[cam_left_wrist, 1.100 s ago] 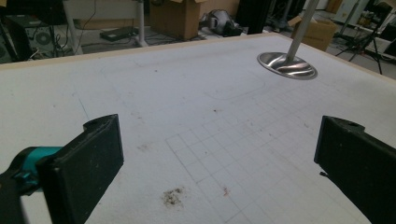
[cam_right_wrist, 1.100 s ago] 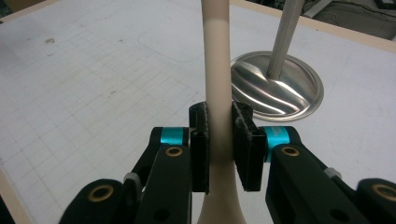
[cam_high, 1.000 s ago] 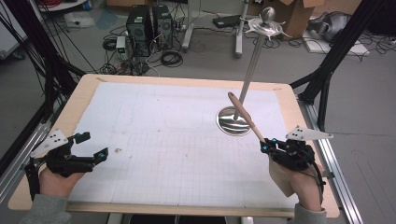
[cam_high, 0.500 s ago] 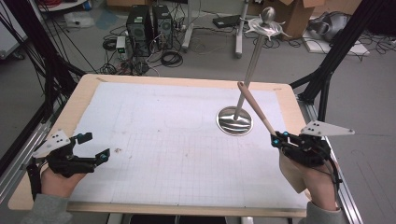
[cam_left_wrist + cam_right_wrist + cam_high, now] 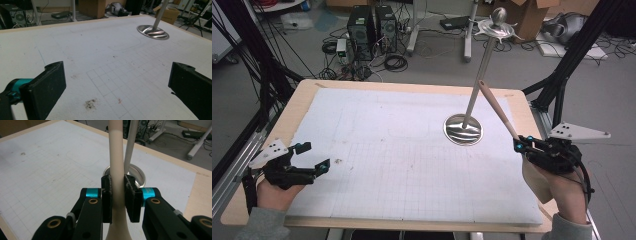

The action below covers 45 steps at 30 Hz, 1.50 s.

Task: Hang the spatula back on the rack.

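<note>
right claw [image 5: 518, 145]: my jaws are clamped on the handle of a wooden spatula [image 5: 497, 111], pads pressing both sides of it; my own camera shows the same grip [image 5: 117, 197]
spatula: its handle [image 5: 116, 157] slants up and away from my right claw, free end high in the air, close beside the pole of the stand; the broad pale blade hangs below my right hand [image 5: 562, 187]
spatula place: above the right edge of the table, off the surface, near the stand's base
left claw [image 5: 314, 159]: jaws wide apart, nothing between them; through my own camera I see bare mat between the two black pads [image 5: 47, 83]
left hand [image 5: 272, 192]: low at the near left corner of the table
stand [image 5: 479, 75]: metal pole tilting up from a round shiny base [image 5: 463, 129], knob and hook ring on top; base sits on the mat toward the far right corner
stand from the left claw's side: base [image 5: 153, 32] well apart from my left claw
mat [image 5: 387, 140]: white gridded sheet covering most of the table [image 5: 307, 87], a few dark smudges [image 5: 90, 103] near my left claw
</note>
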Each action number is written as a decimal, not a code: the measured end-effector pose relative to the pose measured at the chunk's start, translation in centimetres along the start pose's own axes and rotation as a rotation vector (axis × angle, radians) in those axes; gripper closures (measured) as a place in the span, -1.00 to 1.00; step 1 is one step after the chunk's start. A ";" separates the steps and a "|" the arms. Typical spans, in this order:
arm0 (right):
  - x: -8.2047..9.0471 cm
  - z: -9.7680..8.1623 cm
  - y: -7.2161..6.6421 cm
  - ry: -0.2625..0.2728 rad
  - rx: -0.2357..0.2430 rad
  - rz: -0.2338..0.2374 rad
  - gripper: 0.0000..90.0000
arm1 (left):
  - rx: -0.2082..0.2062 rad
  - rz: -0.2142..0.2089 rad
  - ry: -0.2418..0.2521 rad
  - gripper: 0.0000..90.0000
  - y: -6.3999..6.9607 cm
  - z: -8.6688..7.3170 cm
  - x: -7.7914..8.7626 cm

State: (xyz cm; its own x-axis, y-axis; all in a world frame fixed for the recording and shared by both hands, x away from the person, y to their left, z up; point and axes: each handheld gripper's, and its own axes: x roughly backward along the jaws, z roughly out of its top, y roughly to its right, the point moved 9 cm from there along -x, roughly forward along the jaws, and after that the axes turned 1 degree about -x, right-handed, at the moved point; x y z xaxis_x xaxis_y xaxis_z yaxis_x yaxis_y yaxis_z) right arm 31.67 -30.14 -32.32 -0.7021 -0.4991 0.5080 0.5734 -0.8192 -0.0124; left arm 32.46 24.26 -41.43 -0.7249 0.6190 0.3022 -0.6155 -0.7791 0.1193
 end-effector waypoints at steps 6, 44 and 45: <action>1.3 1.1 0.6 0.013 -0.003 0.008 0.74 | -0.001 -0.024 0.008 -0.96 0.3 0.1 0.0; 5.7 5.6 4.2 0.129 -0.083 -0.012 0.74 | -0.003 -0.028 -0.015 -0.96 0.3 -0.5 -0.5; 5.6 5.6 4.2 0.133 -0.093 -0.004 0.74 | -0.001 -0.030 -0.015 -0.96 0.3 -0.5 -0.5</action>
State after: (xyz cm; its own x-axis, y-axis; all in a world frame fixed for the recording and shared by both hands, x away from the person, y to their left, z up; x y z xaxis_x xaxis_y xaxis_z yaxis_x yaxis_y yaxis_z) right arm 32.52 -34.84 -24.66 -0.7575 -0.5240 0.3893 0.5336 -0.8406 -0.0932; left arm 32.47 23.72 -42.02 -0.7015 0.6402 0.3130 -0.6371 -0.7602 0.1271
